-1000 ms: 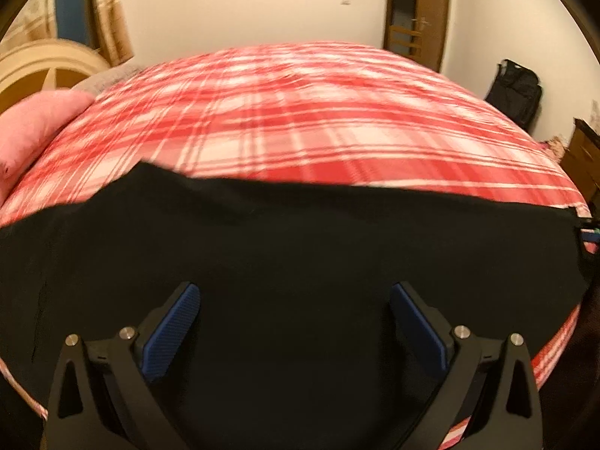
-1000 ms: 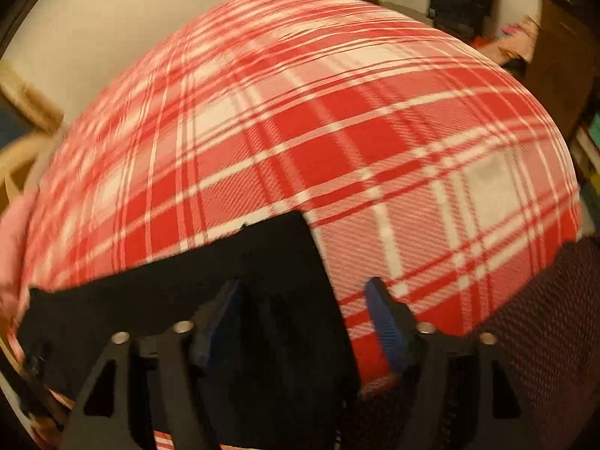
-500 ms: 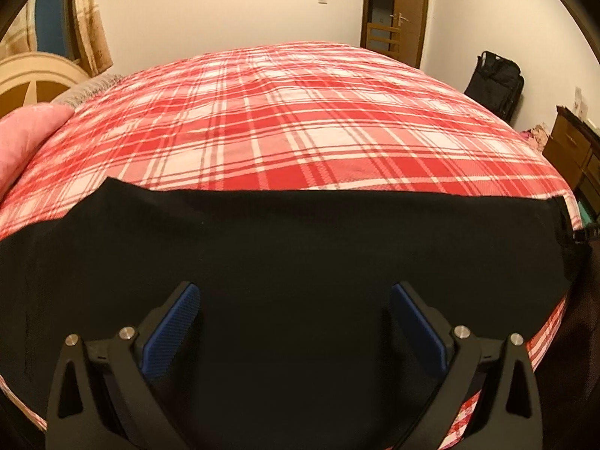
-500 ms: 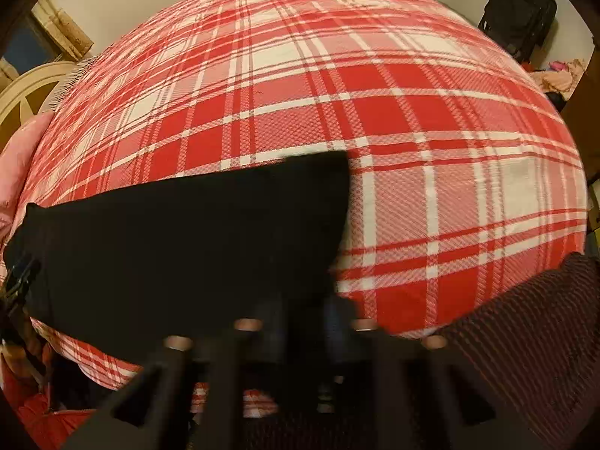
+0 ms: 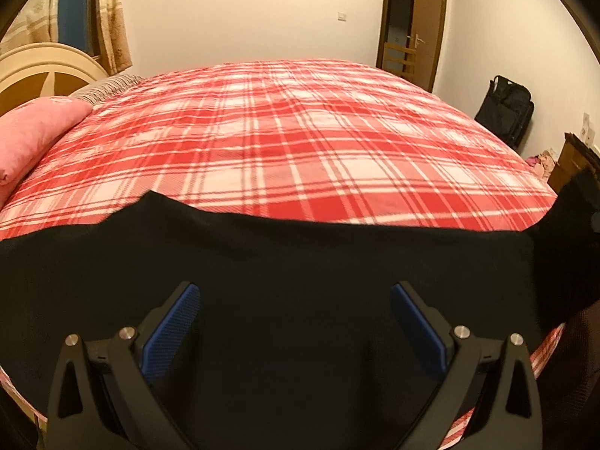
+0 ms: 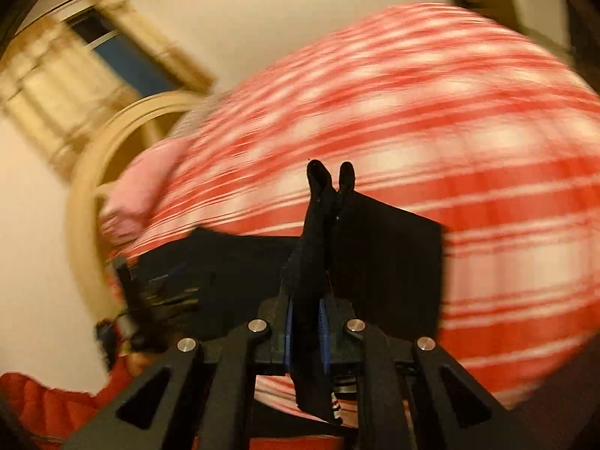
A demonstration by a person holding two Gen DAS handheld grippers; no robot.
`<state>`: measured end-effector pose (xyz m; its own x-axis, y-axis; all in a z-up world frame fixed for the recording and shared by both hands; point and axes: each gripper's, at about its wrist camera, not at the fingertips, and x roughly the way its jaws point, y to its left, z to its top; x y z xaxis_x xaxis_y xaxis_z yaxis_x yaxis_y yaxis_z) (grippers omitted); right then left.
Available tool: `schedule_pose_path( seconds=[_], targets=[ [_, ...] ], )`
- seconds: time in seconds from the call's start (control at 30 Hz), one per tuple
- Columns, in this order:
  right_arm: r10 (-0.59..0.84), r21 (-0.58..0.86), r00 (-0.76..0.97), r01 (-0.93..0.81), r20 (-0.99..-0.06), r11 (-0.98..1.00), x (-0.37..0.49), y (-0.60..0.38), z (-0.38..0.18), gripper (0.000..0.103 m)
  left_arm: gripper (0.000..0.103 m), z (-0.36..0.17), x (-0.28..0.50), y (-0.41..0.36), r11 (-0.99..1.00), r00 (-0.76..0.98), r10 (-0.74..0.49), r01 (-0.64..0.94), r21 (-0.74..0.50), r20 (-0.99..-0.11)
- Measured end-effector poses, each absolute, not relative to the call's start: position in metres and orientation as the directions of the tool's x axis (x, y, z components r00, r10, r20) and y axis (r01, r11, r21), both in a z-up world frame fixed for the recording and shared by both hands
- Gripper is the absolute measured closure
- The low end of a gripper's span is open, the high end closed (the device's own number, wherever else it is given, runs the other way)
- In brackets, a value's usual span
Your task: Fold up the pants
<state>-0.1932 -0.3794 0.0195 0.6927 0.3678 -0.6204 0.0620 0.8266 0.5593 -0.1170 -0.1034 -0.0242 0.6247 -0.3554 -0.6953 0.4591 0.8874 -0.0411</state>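
Black pants (image 5: 300,247) lie across the near edge of the bed. My left gripper (image 5: 294,292) hovers over their middle, open, its blue pads wide apart with only flat fabric beneath them. In the left wrist view the pants' right end (image 5: 570,232) is pulled up off the bed. My right gripper (image 6: 307,300) is shut on a bunched fold of the pants (image 6: 386,255); the cloth sticks up past the fingers and hangs below them. The right wrist view is blurred by motion.
The bed has a red and white plaid cover (image 5: 300,131), a pink pillow (image 5: 33,135) and a cream headboard (image 5: 37,71) at the left. A black bag (image 5: 506,112) stands by the far wall near a wooden door (image 5: 412,18). A dark dresser (image 5: 573,161) is at the right.
My right gripper closed on the end of the pants, then lifted and swung towards the headboard side with it. The pants' right end has risen. The left gripper stayed open over the pants.
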Motion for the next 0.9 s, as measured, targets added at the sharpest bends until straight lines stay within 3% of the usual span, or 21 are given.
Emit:
schedule_pose_path(
  seconds=[0.3,0.63,0.77,0.87,0.9],
  targets=[
    [0.604,0.617,0.558,-0.196,-0.568,0.762,-0.091,-0.225,-0.011,0.092,0.0,-0.01,-0.096,-0.04,0.938,0.713,-0.27,0.347,-0.009,-0.647],
    [0.572,0.503,0.486,-0.279,-0.66,0.818,-0.046,-0.119,-0.064,0.091,0.0,-0.021,-0.068,0.051,0.991,0.752,-0.107,0.136,-0.005,-0.65],
    [0.552,0.496,0.516,-0.259,-0.654,0.829,-0.046,-0.117,-0.083,0.081,0.0,-0.027,-0.064,0.062,0.994,0.746,-0.091,0.113,-0.01,-0.659],
    [0.655,0.613,0.513,-0.281,-0.555,0.739,-0.049,-0.127,-0.084,0.048,0.0,-0.027,-0.064,0.065,0.993,0.747,-0.101,0.121,-0.015,-0.657],
    [0.683,0.647,0.505,-0.282,-0.527,0.708,-0.049,-0.129,-0.082,0.047,0.0,-0.027,-0.064,0.065,0.992,0.747,-0.106,0.126,-0.017,-0.656]
  ],
)
